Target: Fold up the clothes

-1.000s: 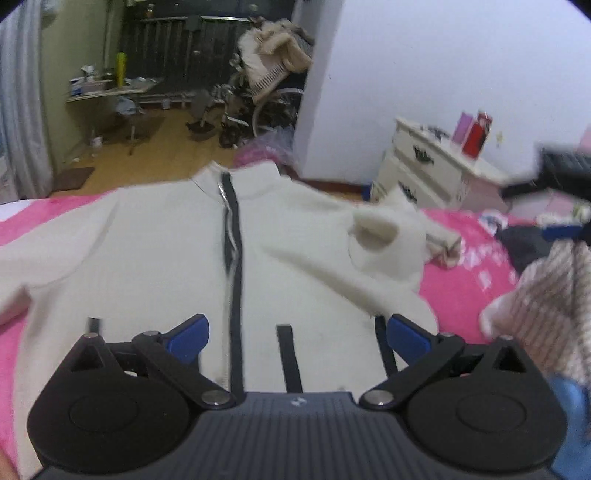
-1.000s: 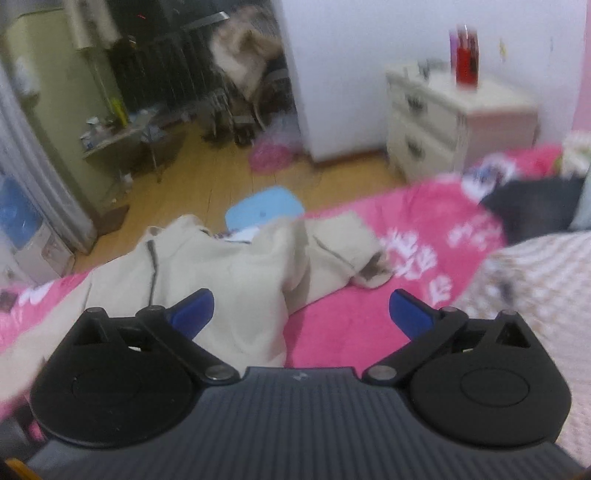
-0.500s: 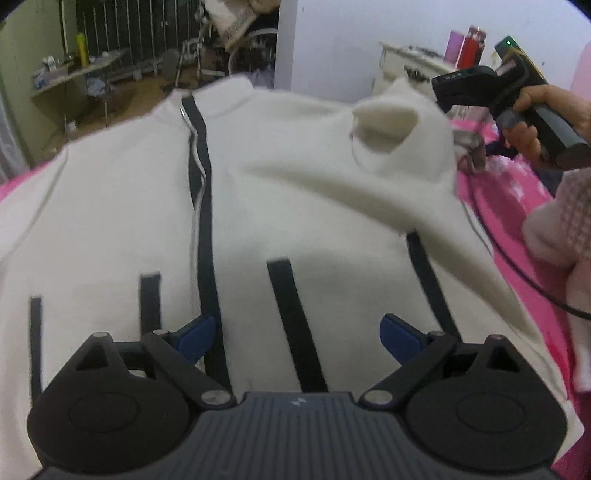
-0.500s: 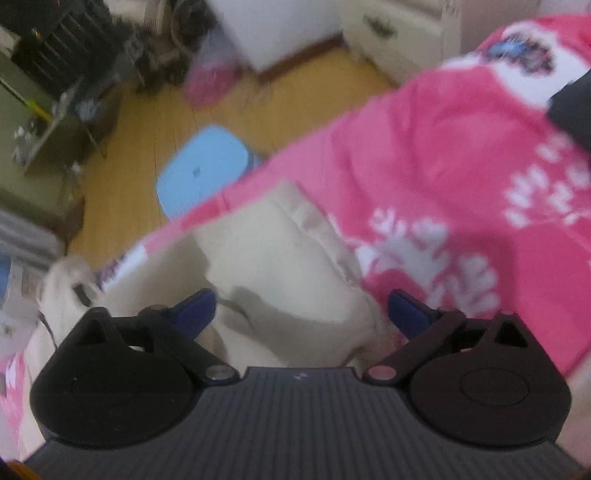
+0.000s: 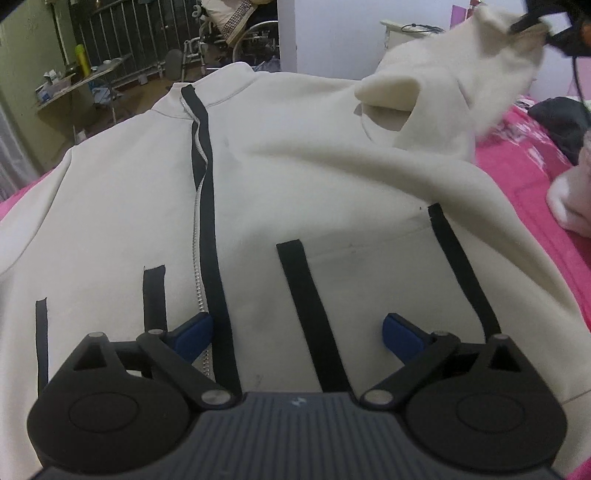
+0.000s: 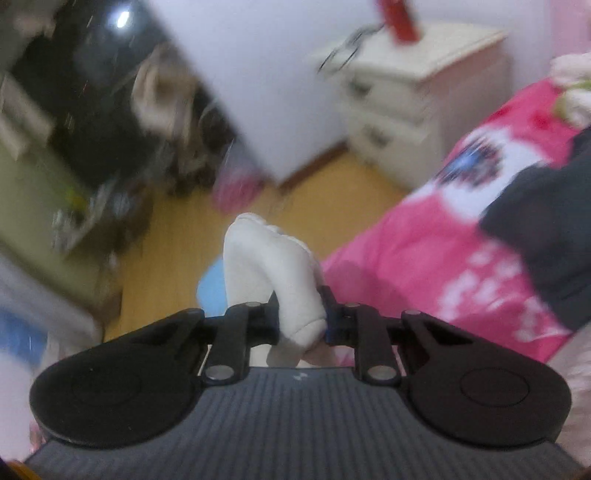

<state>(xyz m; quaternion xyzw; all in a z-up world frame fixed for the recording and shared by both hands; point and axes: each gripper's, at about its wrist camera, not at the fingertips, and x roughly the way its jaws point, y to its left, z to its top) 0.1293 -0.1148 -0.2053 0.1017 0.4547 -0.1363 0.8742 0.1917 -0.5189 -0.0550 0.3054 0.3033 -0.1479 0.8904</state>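
Observation:
A cream zip-up jacket (image 5: 295,177) with black strips lies front up on a pink bedspread (image 5: 535,177). My left gripper (image 5: 297,328) hovers open low over its hem, the zipper (image 5: 205,192) just beside the left finger. The jacket's right sleeve (image 5: 491,55) is lifted at the upper right, where the other gripper (image 5: 546,26) pinches its cuff. In the right wrist view my right gripper (image 6: 301,317) is closing its jaws on that bunched cream cuff (image 6: 273,273), and the pads press on it.
A white nightstand (image 6: 406,85) stands past the bed's far side, with a red bottle (image 6: 400,16) on top. A dark garment (image 6: 546,236) lies on the bedspread at the right. Wooden floor (image 6: 177,243) with a blue stool (image 6: 212,286) lies beyond the bed edge. Clutter fills the far corner.
My right gripper dropped onto the sleeve cuff, shut on it and lifted it off the bed. My left gripper sank closer to the jacket's hem, then held still.

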